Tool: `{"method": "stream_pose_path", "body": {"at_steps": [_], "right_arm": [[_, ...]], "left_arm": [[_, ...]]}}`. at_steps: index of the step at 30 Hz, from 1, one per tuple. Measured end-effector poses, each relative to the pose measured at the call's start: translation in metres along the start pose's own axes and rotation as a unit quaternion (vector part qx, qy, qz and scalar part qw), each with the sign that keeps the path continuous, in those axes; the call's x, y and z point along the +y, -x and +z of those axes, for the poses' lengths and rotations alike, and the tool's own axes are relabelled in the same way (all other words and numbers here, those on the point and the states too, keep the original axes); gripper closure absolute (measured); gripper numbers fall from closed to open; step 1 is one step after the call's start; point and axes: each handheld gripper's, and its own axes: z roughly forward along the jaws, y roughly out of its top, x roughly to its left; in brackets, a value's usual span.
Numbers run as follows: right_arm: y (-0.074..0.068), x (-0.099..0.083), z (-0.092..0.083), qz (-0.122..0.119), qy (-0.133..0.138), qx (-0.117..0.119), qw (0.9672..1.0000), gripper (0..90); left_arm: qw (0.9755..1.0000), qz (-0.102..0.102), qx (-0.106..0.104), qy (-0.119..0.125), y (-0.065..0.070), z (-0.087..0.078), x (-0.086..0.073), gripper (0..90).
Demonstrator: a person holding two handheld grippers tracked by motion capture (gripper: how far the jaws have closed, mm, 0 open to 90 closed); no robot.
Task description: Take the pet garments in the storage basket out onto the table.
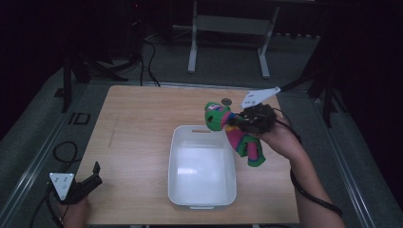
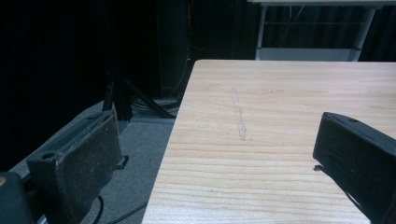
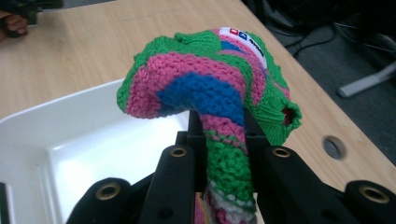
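Looking down from the high view, the right gripper [image 1: 243,121] pinches a striped knitted sock [image 1: 236,134] by its middle, lifted just beside the far right corner of the white plastic bin [image 1: 202,166], likely so it can drop in. The forearm reaches in from the lower right, wrist angled toward the bin. The left gripper [image 1: 93,175] rests at the near left edge of the wooden table [image 1: 138,123].

Along the left gripper view, its jaws stand spread wide with bare tabletop between them, idle.

Through the right gripper view, the jaws press together on the sock's narrow part, toe flopping over above the bin's rim.
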Motion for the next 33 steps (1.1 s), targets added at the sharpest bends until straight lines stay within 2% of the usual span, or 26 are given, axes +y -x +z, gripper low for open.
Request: {"method": "stream_pose_path", "body": {"at_steps": [9, 14, 19, 25, 33], "right_arm": [[0.021, -0.026, -0.027, 0.028, -0.002, -0.029, 0.9992, 80.1], [0.034, -0.048, -0.042, 0.052, -0.007, -0.049, 0.9974, 80.0], [0.042, -0.063, -0.048, 0.070, -0.014, -0.063, 0.9955, 80.0], [0.049, -0.084, -0.038, 0.086, -0.025, -0.071, 0.9934, 79.9], [0.058, -0.111, -0.008, 0.113, -0.031, -0.072, 0.9904, 79.9]], "left_arm": [[1.0000, 0.001, 0.000, -0.002, 0.000, 0.000, 0.000, 1.4], [1.0000, 0.001, 0.000, 0.000, 0.000, 0.000, 0.000, 1.4], [1.0000, 0.002, 0.000, -0.001, 0.000, 0.000, 0.000, 1.4], [1.0000, 0.002, 0.000, -0.002, 0.000, 0.000, 0.000, 1.4], [1.0000, 0.000, 0.000, 0.000, 0.000, 0.000, 0.000, 1.4]]}}
